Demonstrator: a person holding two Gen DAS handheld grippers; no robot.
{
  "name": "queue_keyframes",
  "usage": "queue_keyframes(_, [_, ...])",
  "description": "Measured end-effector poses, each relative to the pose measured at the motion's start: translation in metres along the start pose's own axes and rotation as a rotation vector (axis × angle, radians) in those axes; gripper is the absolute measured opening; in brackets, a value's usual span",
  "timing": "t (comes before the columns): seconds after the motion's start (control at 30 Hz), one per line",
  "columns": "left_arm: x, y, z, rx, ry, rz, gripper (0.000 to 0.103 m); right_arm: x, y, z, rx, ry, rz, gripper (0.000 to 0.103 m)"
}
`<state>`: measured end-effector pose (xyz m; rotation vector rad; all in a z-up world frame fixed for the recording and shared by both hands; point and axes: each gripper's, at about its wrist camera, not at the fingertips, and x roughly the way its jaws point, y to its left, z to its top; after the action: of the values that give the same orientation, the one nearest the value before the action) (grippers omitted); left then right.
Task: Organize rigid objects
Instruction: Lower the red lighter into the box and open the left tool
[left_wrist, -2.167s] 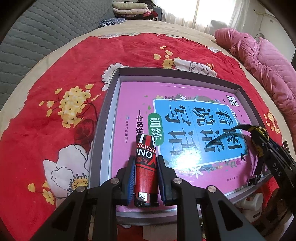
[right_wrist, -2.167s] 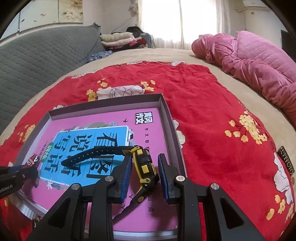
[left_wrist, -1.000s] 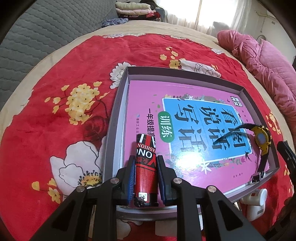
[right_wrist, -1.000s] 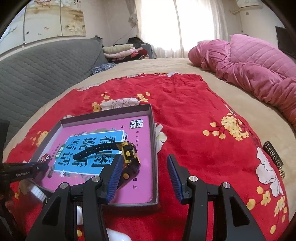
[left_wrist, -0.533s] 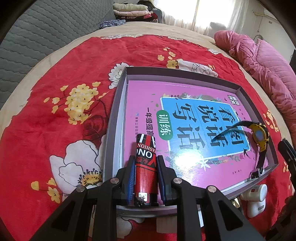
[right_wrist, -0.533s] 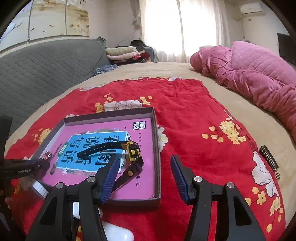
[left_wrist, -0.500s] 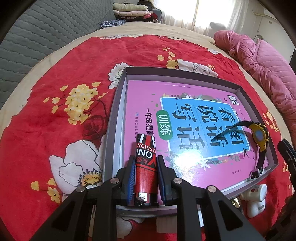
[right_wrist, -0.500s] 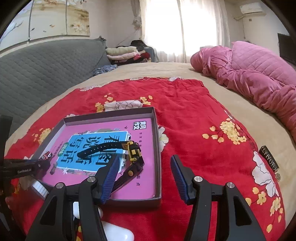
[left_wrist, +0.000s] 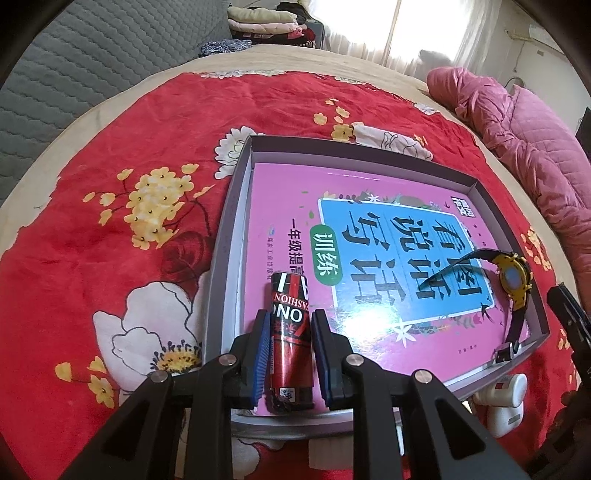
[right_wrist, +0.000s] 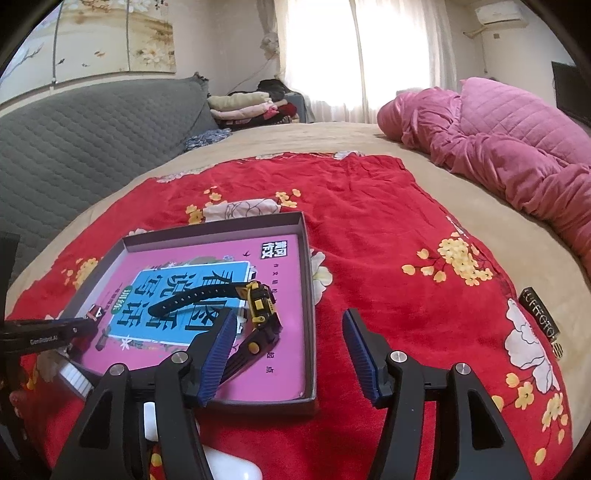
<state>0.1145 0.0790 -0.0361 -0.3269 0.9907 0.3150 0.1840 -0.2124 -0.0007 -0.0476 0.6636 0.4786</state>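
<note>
Here the left gripper (left_wrist: 289, 345) pinches a red lighter (left_wrist: 290, 332) between its blue pads (left_wrist: 260, 354), which press its two long sides. The lighter lies along the fingers, low over the near left corner of a pink book (left_wrist: 369, 229) that fills a shallow grey box (left_wrist: 225, 236). In the left wrist view it looks to rest on the cover, but contact cannot be told for sure.

The right gripper (right_wrist: 288, 354) is spread wide and holds nothing. It hangs near the box's (right_wrist: 310, 295) right corner, its left finger over the book (right_wrist: 273, 354) and its right finger over the red cloth (right_wrist: 369, 221).

A yellow and black watch (right_wrist: 260, 304) lies on the book near the box's right wall, its case on edge, one strap arching across the blue title panel, the other running toward the near rim. In the left wrist view the watch (left_wrist: 513, 277) sits at the far right, with its buckle end just beside the wall.

The box rests on the flowered cloth (left_wrist: 110, 184) spread over a beige bed. A white object (left_wrist: 506, 402) lies on the cloth just outside the box's near right corner. A pink quilt (right_wrist: 498, 147) is heaped well apart on the bed.
</note>
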Motion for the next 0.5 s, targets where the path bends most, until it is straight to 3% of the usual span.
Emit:
queue_keyframes(0.33, [-0.0026,-0.0018,-0.0005,-0.016,-0.001,-0.052,0.024,0.0019,0.0003,-0.0005,-0.001,0.003,0.003,0.066])
queue_keyframes(0.5, [-0.009,-0.0024,0.0,-0.016,-0.028,-0.069,0.039,0.0037,-0.0009,-0.002,0.011,0.008,0.009,0.067])
